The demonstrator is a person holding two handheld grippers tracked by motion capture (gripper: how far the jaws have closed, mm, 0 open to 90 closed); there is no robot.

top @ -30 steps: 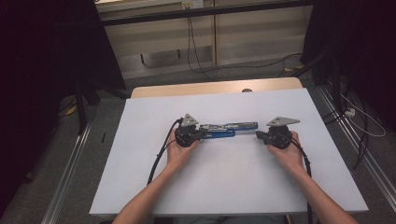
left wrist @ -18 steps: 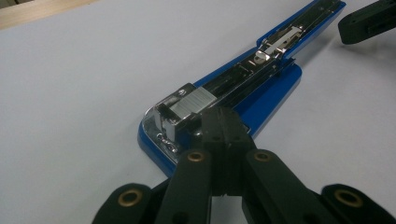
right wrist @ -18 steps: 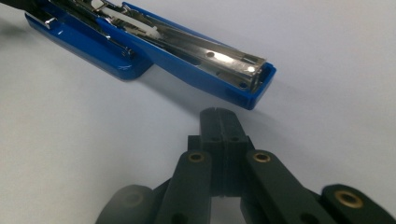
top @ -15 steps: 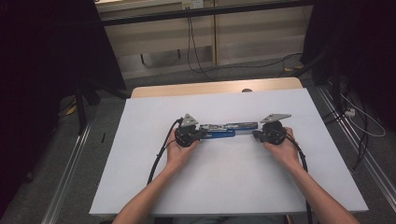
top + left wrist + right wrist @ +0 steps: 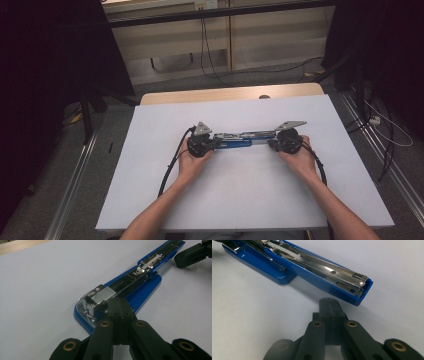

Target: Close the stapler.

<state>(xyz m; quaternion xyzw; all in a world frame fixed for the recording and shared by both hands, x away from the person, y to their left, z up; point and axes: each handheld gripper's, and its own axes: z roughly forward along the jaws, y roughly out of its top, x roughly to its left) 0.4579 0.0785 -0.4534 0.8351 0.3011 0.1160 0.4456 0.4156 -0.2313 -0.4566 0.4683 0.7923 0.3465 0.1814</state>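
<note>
Blue stapler [image 5: 140,287] opened flat, tools [image 5: 120,306] closed

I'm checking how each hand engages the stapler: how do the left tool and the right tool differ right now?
The left tool presses its tip against the blue stapler at the metal head end; the right tool sits just short of the stapler's far end, and contact there cannot be told. In the high view, the left tool's grey plate tilts up, the right tool's lies flatter. Both have their jaws closed together.

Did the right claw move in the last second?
Yes. In the high view the right claw has shifted left, toward the blue stapler, whose right end it now nearly meets; the stapler itself stayed put.
</note>
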